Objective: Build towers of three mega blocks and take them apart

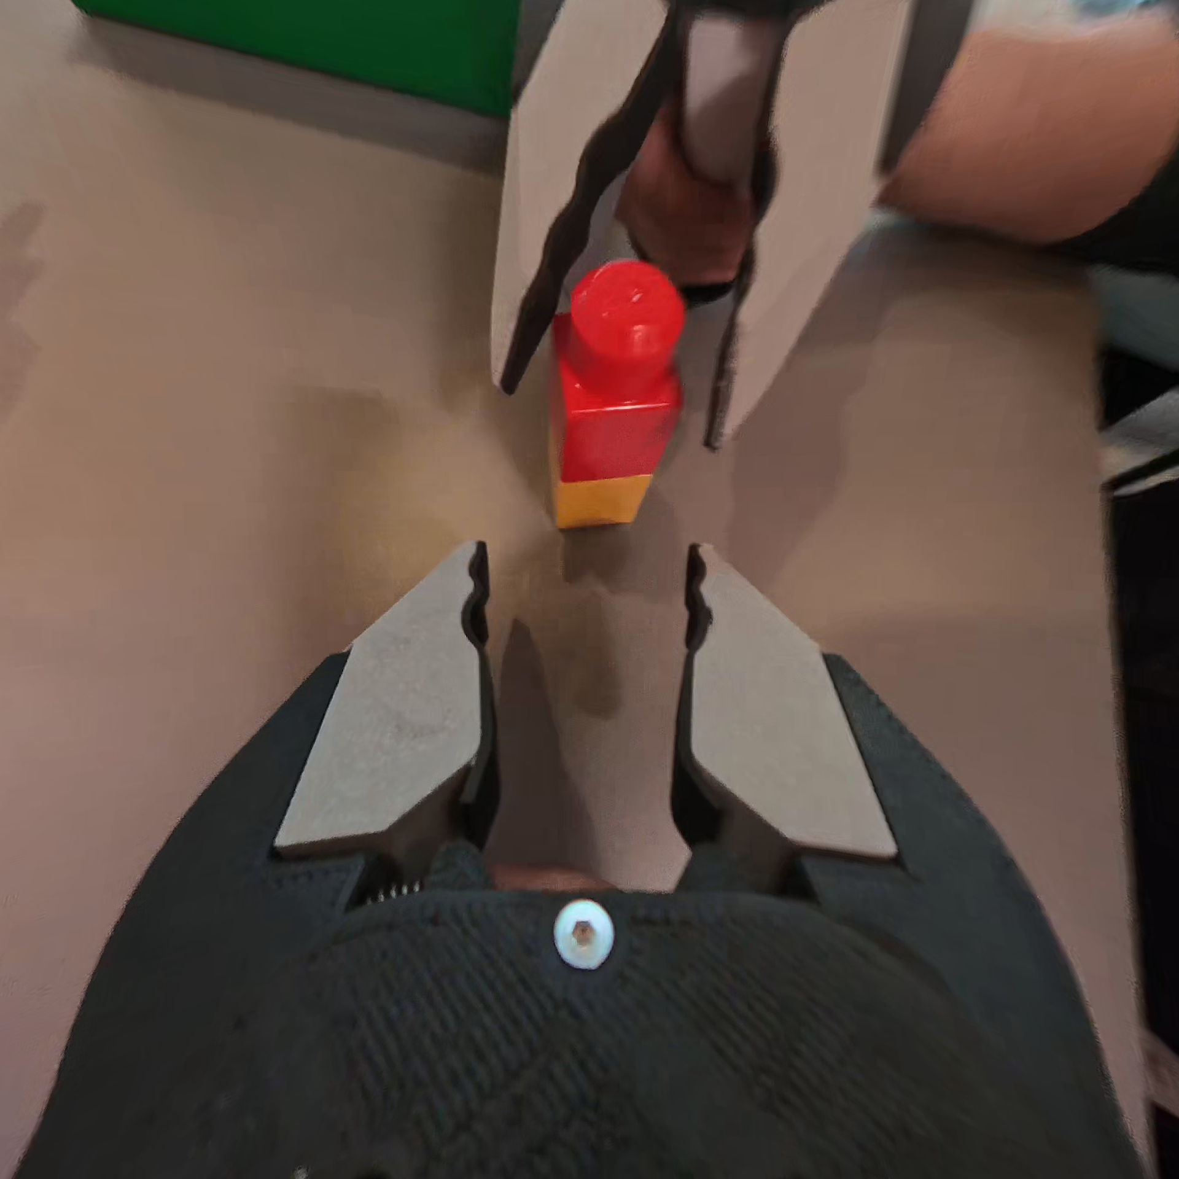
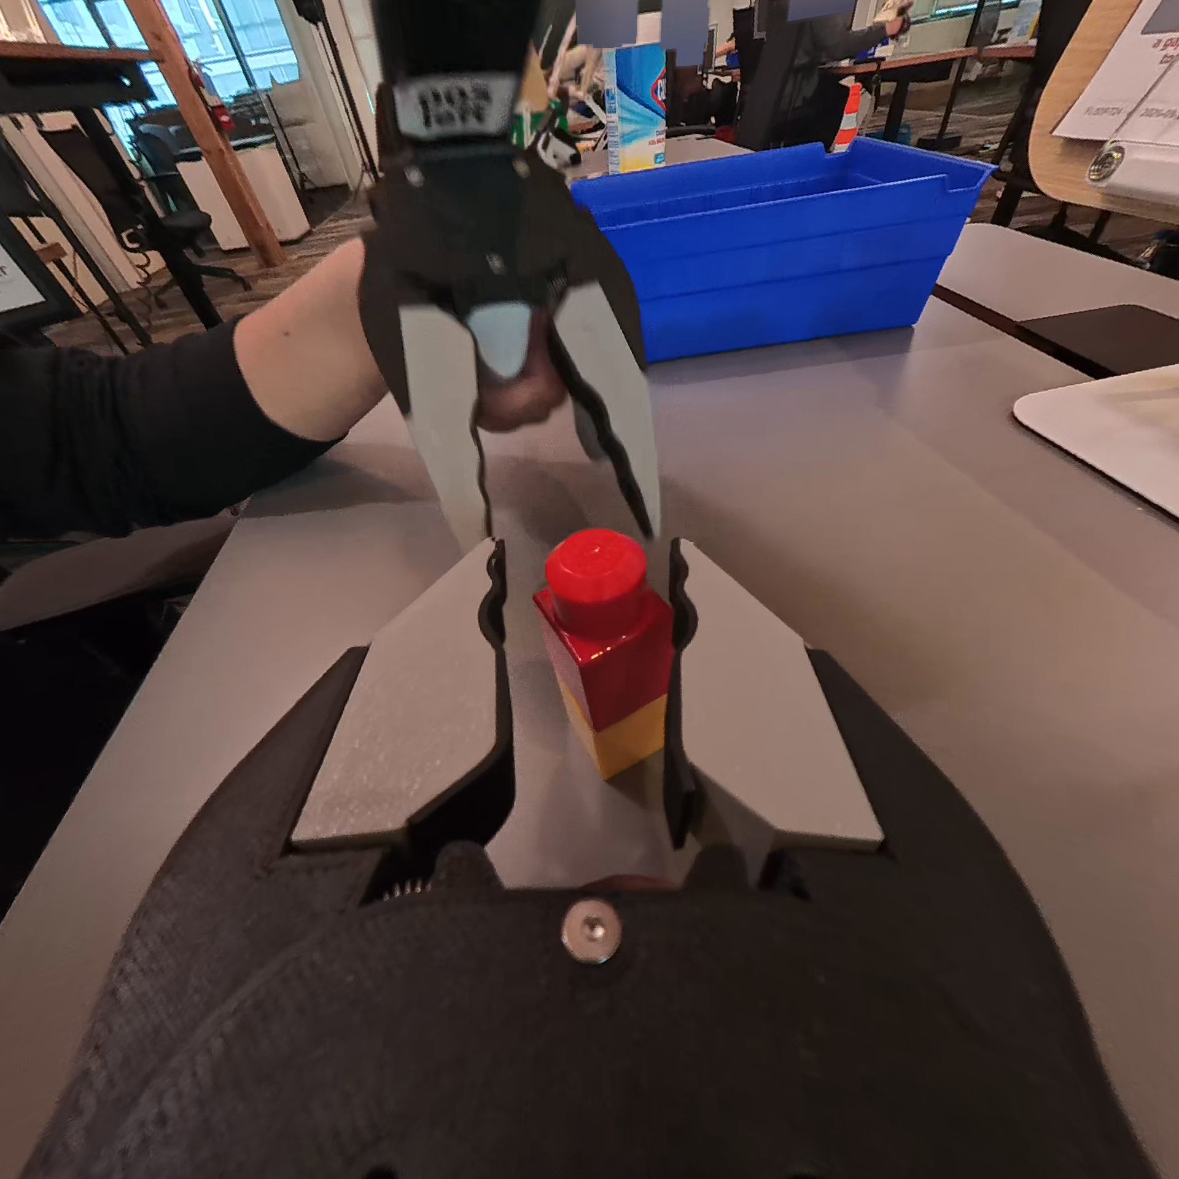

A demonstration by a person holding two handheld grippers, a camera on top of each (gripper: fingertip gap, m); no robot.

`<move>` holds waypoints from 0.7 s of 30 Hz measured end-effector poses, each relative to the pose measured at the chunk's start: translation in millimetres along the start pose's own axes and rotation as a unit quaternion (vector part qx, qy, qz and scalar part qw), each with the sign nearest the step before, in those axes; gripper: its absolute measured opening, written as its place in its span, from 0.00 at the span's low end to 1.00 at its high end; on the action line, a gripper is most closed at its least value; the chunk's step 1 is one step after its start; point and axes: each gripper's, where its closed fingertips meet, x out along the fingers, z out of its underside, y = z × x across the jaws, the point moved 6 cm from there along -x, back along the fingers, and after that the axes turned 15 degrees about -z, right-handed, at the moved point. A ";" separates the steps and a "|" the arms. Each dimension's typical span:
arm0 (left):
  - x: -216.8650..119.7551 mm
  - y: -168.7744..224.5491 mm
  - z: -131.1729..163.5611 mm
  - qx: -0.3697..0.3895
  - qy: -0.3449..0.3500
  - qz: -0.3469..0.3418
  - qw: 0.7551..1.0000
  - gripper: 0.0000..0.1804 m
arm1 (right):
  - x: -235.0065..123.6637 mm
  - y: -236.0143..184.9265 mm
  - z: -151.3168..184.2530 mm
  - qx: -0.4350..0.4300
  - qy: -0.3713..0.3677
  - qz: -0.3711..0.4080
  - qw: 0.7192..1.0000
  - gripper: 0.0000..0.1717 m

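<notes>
Red block [image 2: 606,638] atop partly hidden yellow block [image 2: 628,740]

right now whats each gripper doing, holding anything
Left gripper: open, empty, short of the red-on-yellow block stack.
Right gripper: open around the stack, not gripping.

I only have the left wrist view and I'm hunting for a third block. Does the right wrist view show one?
Observer: No. It shows a blue bin on the table behind the left gripper; the bin's floor is hidden.
Operator: Is the right gripper clamping the red block?
Observer: No. A clear gap separates its left finger from the block.
Operator: Anything else nearby?
Observer: A pale mat lies at the table's right edge.
</notes>
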 end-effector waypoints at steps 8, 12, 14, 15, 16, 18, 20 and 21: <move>-177.6 -78.0 28.3 -0.177 0.150 -0.224 0.946 0.25 | -13.1 -4.6 -18.5 0.001 0.066 -0.013 0.998 0.34; -242.9 -160.1 87.5 -0.257 0.085 -0.386 0.882 0.24 | -22.1 -6.6 -30.1 0.001 0.105 -0.016 0.994 0.34; -235.3 -185.3 114.0 -0.252 0.009 -0.393 0.884 0.25 | -25.1 -6.6 -32.4 0.001 0.114 -0.013 0.993 0.34; -225.1 -193.9 125.2 -0.236 -0.031 -0.391 0.889 0.27 | -26.1 -6.2 -32.4 0.002 0.117 -0.012 0.993 0.34; -213.4 -200.7 133.9 -0.214 -0.065 -0.387 0.894 0.28 | -26.7 -5.8 -31.5 0.003 0.119 -0.012 0.993 0.34; -191.0 -210.4 144.8 -0.171 -0.112 -0.382 0.902 0.27 | -27.8 -4.1 -28.8 0.009 0.120 -0.013 0.993 0.34; -173.0 -220.2 152.4 -0.156 -0.152 -0.376 0.901 0.30 | -29.0 -2.9 -27.4 0.014 0.121 -0.012 0.992 0.34; -165.4 -224.6 155.9 -0.160 -0.167 -0.369 0.900 0.31 | -29.7 -2.9 -27.6 0.015 0.122 -0.014 0.992 0.34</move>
